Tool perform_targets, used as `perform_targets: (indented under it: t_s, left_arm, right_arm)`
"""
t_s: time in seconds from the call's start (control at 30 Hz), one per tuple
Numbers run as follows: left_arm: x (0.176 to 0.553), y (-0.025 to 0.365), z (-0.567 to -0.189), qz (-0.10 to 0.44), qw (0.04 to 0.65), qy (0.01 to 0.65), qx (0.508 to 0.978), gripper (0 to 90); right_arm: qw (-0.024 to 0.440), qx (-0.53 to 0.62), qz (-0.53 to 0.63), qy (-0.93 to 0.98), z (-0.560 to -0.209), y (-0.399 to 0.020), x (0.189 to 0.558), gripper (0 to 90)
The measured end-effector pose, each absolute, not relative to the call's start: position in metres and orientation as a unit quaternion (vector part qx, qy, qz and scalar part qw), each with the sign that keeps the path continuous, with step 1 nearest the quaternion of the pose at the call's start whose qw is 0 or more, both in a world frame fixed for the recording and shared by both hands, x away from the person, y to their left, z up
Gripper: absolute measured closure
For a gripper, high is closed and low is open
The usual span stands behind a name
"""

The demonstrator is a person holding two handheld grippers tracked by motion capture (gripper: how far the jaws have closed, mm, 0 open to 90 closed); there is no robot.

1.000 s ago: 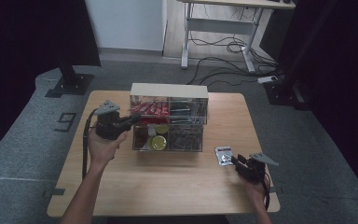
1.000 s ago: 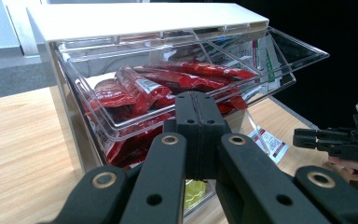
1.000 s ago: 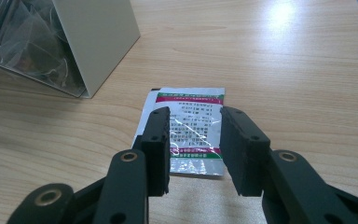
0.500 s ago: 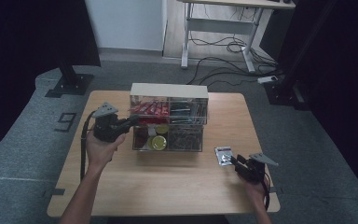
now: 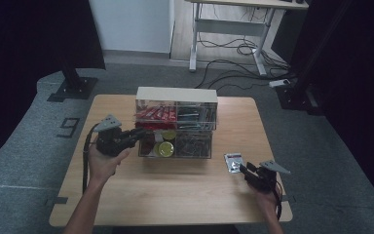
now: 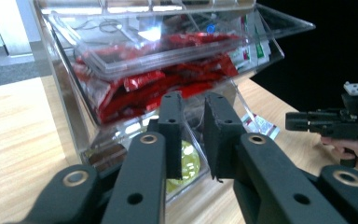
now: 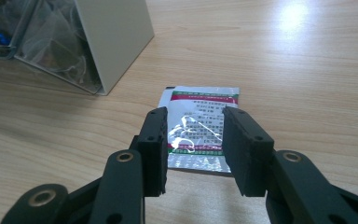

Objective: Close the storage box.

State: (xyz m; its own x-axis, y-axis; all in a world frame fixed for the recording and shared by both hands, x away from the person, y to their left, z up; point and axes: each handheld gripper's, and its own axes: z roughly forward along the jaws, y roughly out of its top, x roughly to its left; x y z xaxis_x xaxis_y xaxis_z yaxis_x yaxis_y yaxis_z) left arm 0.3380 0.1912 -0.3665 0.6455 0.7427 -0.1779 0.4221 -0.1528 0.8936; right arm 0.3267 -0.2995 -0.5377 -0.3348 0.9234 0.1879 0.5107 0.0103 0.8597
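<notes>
A clear organiser (image 5: 175, 96) with a beige top stands mid-table; its upper left bin holds red sachets (image 5: 155, 115) (image 6: 168, 79) and is tipped outward. My left gripper (image 5: 143, 132) (image 6: 192, 105) points at that bin from the left. Its jaws have just been opening; a narrow gap shows, with nothing pinched between them. A silver sachet (image 5: 233, 162) (image 7: 200, 126) with a red and green label lies flat on the table near the right front. My right gripper (image 5: 243, 168) (image 7: 196, 114) hovers just short of it, open, one jaw to each side of the sachet.
A yellow round item (image 5: 165, 148) (image 6: 189, 161) sits in the lower left bin, and dark small parts fill the bins at the right. The organiser's beige side (image 7: 116, 37) rises left of the sachet. The wooden table (image 5: 175, 195) has bare room along its front.
My left gripper has drawn back a little from the organiser toward the near side of the table. The right gripper and the silver sachet have not moved.
</notes>
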Motion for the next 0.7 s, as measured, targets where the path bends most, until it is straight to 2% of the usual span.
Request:
perform_targets:
  t_s: [0.37, 0.7]
  left_arm:
    - [0.315, 0.204, -0.402, 0.156, 0.51, 0.383, 0.754, 63.3]
    - [0.311, 0.21, -0.451, 0.15, 0.481, 0.395, 0.768, 56.4]
  right_arm:
    - [0.22, 0.517, 0.467, 0.683, -0.538, -0.298, 0.322, 58.1]
    - [0.215, 0.506, 0.465, 0.694, -0.54, -0.295, 0.319, 56.7]
